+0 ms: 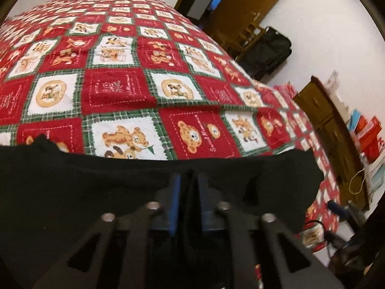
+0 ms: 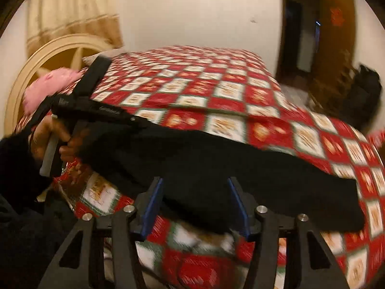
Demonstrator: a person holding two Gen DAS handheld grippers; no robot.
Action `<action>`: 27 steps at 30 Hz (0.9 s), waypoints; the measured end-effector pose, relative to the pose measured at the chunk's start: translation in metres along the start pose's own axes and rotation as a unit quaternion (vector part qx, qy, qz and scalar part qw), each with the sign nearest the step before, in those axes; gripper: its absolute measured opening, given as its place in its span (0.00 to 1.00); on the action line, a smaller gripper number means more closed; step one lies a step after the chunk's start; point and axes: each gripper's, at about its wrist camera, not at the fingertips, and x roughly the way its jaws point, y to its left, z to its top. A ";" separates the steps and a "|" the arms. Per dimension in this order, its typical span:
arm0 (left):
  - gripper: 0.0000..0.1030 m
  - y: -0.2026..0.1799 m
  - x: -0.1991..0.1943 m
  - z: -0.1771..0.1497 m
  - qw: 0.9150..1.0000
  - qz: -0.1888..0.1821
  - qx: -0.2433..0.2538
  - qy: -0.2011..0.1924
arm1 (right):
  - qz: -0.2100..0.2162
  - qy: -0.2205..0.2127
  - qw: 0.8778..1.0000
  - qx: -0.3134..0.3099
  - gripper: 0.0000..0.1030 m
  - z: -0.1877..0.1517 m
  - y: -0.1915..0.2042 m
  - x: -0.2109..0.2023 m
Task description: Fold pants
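pants: black cloth, matt, a fine knit-like grain, soft folds
quilt: printed cotton-like cloth on the bed, red and white squares with teddy bears, green plaid bands, stitched lines, matt
left gripper: matt black plastic arms, shiny round metal pin heads, blue ribbed rubbery pads on the fingers
right gripper: the same matt black plastic, bright metal pins, blue pads
door: brown wood, dull sheen
headboard: cream painted wood, smooth, slight gloss
curtain: beige cloth, pleated
bag: black fabric, matt
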 end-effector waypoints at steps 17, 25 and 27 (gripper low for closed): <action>0.31 -0.036 0.019 -0.002 0.996 0.020 0.086 0.014 | -0.033 0.083 0.996 0.004 0.53 -0.032 -0.013 0.053; 0.03 -0.024 -0.012 -0.011 0.998 -0.001 0.038 -0.046 | -0.042 0.061 0.997 0.018 0.53 -0.023 -0.016 0.045; 0.03 -0.014 -0.027 -0.008 0.996 0.009 0.018 -0.084 | -0.046 0.062 0.997 0.027 0.53 -0.022 -0.021 0.048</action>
